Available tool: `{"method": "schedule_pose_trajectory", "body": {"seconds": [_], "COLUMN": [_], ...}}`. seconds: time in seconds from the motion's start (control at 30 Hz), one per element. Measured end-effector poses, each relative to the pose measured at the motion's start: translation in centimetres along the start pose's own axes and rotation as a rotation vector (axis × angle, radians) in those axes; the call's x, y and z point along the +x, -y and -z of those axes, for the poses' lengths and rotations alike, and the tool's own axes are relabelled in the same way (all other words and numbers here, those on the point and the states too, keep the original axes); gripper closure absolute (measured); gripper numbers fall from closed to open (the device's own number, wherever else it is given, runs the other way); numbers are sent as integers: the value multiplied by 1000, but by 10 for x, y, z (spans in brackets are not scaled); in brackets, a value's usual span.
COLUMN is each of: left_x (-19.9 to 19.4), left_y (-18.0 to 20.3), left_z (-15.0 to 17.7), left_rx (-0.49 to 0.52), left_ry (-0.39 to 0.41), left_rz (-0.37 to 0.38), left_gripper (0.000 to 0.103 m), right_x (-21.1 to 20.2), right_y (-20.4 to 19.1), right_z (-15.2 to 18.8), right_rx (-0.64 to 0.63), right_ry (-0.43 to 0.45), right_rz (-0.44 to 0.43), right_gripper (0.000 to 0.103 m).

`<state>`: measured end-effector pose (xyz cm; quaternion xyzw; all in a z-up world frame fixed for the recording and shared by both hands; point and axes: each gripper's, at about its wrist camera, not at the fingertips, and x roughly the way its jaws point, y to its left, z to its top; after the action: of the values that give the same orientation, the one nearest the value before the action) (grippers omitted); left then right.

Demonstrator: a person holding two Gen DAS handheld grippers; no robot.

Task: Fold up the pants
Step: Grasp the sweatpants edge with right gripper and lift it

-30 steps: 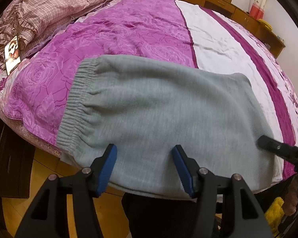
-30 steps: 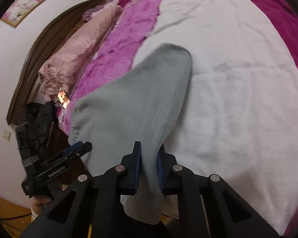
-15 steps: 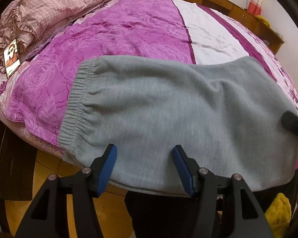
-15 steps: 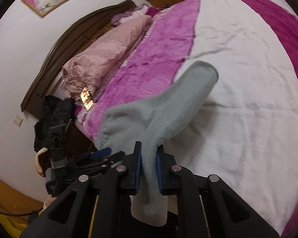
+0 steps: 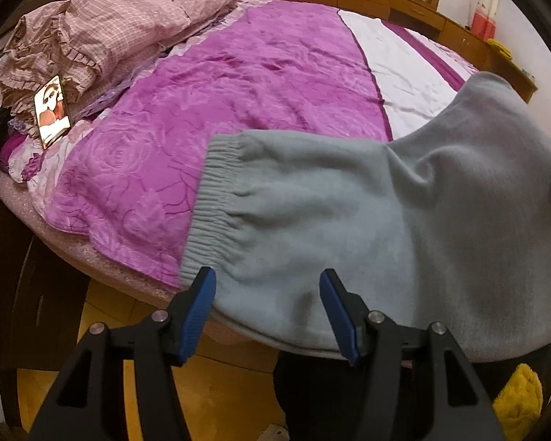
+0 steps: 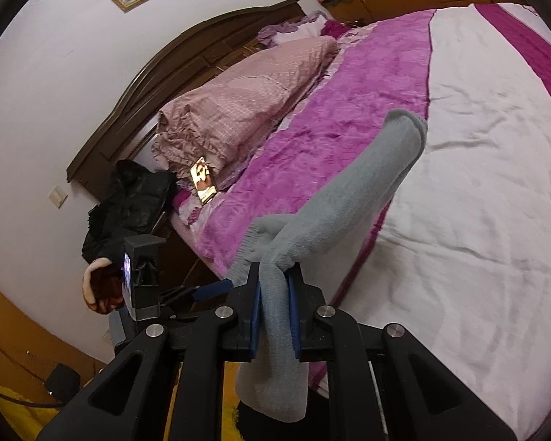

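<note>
My right tool (image 6: 274, 316) pinches the grey pants (image 5: 367, 228) to carry the leg end over; my left tool (image 5: 268, 316) hovers open, empty, above the bed (image 5: 238, 84).

Soft, matt grey knit pants (image 5: 367, 228), fleecy, with ribbed elastic waistband (image 5: 209, 198). Plush magenta bedspread (image 5: 238, 103) embossed with roses, slight sheen; smooth white cloth panel (image 6: 477, 169), creased. Matt checked cotton quilt (image 5: 103, 33), frilled. Dark polished wooden headboard (image 6: 187, 58). Matt black plastic on left gripper (image 5: 268, 308), blue ridged rubbery pads (image 5: 198, 312), bright metal pins (image 5: 159, 316). Glossy wooden floor (image 5: 216, 397).
</note>
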<state>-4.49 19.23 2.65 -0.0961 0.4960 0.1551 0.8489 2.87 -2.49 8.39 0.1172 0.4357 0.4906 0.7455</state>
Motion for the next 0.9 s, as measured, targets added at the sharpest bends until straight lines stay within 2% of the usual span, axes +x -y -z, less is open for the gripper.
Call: {"method": "schedule_pose_trajectory", "body": {"seconds": [0.37, 0.5, 0.63, 0.77, 0.9], "left_x": [-2, -6, -5, -9, -18], "left_y": [-3, -3, -4, -14, -30], "left_z": [-1, -1, -1, -1, -7], "left_rx": [-12, -11, -12, -40, -36], "left_ry": [2, 31, 16, 34, 68], "left_rz": [23, 65, 50, 75, 32], "left_gripper": [41, 31, 18, 14, 12], "right_x": [9, 15, 23, 31, 43], "right_y": [-6, -13, -20, -25, -35], "right_z": [-5, -9, -11, -13, -19], "right_rx": [-15, -31, -49, -61, -76], "right_ry": [-18, -30, -42, -56, -71], "right_rz": [-29, -46, -56, -74, -95], "right_gripper": [97, 97, 97, 97, 97]}}
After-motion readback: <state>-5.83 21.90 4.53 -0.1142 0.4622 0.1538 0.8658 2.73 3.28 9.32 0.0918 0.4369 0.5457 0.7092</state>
